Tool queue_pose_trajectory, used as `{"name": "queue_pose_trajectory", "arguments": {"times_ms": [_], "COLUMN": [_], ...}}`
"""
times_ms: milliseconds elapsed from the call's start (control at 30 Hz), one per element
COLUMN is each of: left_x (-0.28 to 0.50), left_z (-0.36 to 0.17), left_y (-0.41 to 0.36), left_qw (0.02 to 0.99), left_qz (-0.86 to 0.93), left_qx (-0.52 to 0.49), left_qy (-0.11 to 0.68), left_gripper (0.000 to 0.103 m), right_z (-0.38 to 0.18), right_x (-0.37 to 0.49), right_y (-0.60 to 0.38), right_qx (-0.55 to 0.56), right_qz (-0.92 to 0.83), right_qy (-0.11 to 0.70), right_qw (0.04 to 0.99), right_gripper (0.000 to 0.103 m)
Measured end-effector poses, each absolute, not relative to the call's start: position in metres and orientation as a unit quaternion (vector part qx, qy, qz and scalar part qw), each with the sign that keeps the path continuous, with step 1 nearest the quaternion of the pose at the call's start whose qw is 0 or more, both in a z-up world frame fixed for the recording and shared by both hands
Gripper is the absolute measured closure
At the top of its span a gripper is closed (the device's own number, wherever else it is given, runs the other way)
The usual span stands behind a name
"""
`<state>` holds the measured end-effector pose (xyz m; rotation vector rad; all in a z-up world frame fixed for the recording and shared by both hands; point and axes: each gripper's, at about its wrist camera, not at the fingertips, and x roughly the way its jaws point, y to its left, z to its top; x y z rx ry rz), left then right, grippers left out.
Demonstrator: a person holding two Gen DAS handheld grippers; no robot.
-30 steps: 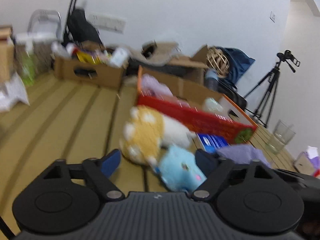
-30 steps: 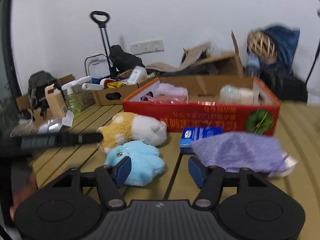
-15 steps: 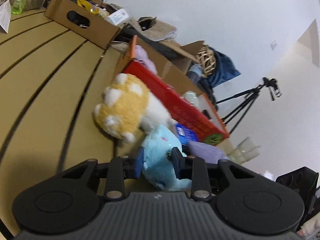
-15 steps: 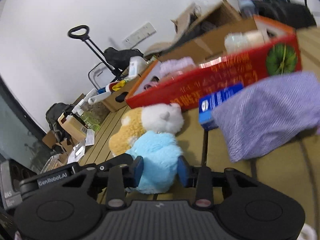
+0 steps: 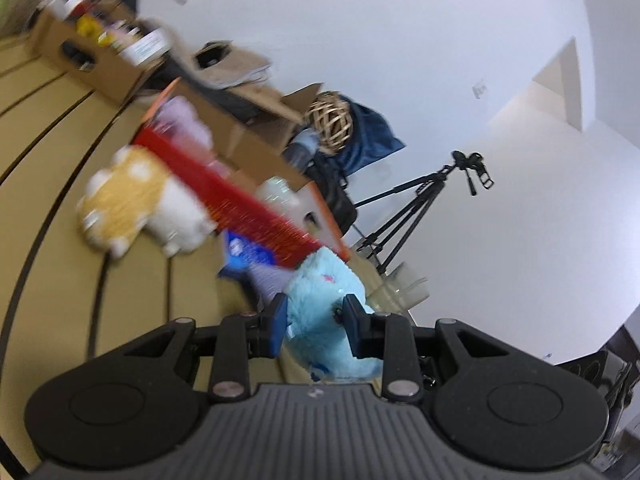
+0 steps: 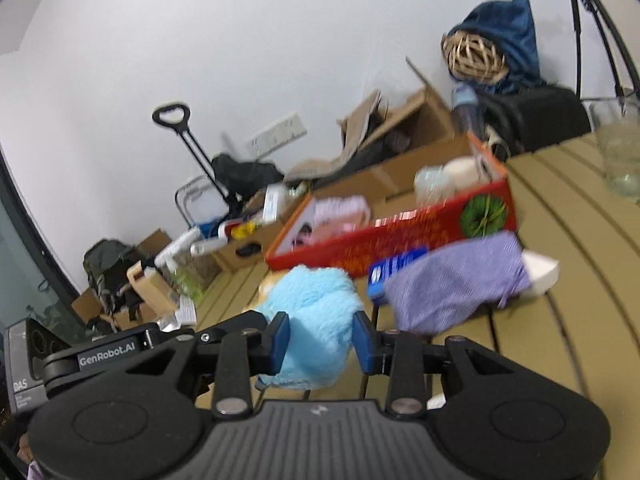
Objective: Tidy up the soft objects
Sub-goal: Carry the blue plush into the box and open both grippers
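Since a second ago both tools have closed in on the blue plush toy (image 5: pixel 326 300) and it has come up off the surface (image 5: pixel 60 128); it then lay beside the yellow-and-white plush toy (image 5: pixel 136 204), and now it hangs in front of the red box (image 5: pixel 248 204) in the left view; the toy is pale blue, fluffy and rounded, with a small pink mark on top and a dark eye near the right pad; the left hand-held gripper (image 5: pixel 314 316) is clamped on it, both blue pads pressed into the fur; the right hand-held gripper (image 6: pixel 320 338) is likewise clamped on the same toy (image 6: pixel 312 312) from the opposite side, its fur bulging above the pads; the left tool's black body shows at the lower left of the right view; beyond the toy lie a purple cloth (image 6: pixel 452 284) over a blue packet (image 6: pixel 390 270), just in front of the red box (image 6: pixel 400 232); the box's top is open, with pink and white soft things inside; a glass (image 6: pixel 618 152) stands near the surface's far right edge, well apart from the toy.
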<state>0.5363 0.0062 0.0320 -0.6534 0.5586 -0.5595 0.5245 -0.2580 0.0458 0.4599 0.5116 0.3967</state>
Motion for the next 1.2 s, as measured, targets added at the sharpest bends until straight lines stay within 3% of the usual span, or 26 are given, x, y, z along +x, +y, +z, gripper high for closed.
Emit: {"name": "queue_pose_trajectory", "arguments": {"times_ms": [167,433,833,900,967,1200], "left_x": [0.577,0.710,0.898,0.905,0.896,0.826], "left_z": [0.067,0.114,0.024,0.021,0.033,0.090], "left_y": [-0.010,-0.031,-0.048,-0.043,-0.041,-0.034], "left_qw": [0.884,0.898,0.878,0.869,0.884,0.909], "left_qz": [-0.273,-0.264,-0.145,-0.138,-0.138,-0.153], "left_qx": [-0.285,-0.252,-0.223,-0.236,-0.227,-0.184], "left_qy": [0.252,0.244,0.397,0.413,0.386,0.342], "left_gripper": [0.073,0.073,0.069,0.067,0.054,0.054], "right_z": [0.076,0.115,0.023,0.009,0.014,0.070], "right_x": [0.560,0.697,0.913,0.925,0.921,0.840], "right_y": [-0.273,-0.284,-0.271,-0.257,-0.250,-0.265], "right_qx": [0.222,0.226,0.240,0.211,0.189,0.141], "right_qz": [0.194,0.196,0.154,0.151,0.167,0.175], "right_qy": [0.235,0.222,0.372,0.404,0.393,0.318], "right_qw": [0.926,0.928,0.883,0.877,0.884,0.921], "right_gripper": [0.069,0.069,0.071,0.071,0.071,0.070]}}
